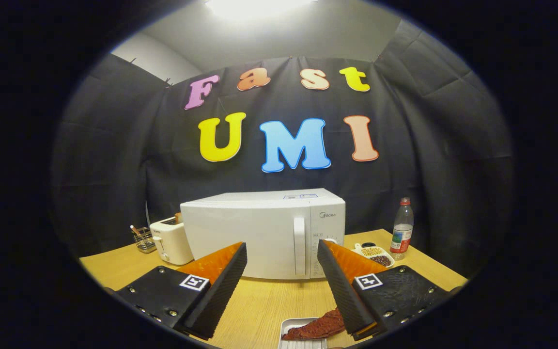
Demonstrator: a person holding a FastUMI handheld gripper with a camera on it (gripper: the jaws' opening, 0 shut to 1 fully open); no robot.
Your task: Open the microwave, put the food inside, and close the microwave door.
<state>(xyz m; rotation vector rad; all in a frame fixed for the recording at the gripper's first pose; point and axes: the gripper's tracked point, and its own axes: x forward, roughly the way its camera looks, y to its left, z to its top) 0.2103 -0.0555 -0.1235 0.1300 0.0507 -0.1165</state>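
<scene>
White microwave [264, 235] stands shut at the table's [109, 264] far side, handle [299, 245] facing the gripper [282, 252], whose fingers are spread and empty, apparently lined up to pull. Food [315, 328] waits near, on a tray [288, 345].

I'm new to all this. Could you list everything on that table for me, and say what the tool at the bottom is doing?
table: one, light wood, under everything.
microwave: one, white, door shut, at the back of the table, beyond the fingers.
door handle: one, white, upright, on the microwave's front.
toaster: one, white, touching or nearly touching the microwave's side.
wire holder: one, metal, beside the toaster.
water bottle: one, clear with a red cap, on the microwave's other side.
divided dish: one, white, holding tan and dark beans, by the bottle.
tray: one, white, near the table's front edge, between the fingers.
food: one piece, reddish brown, on the tray.
tool: one, fingers open, holding nothing, pointed at the microwave.
</scene>
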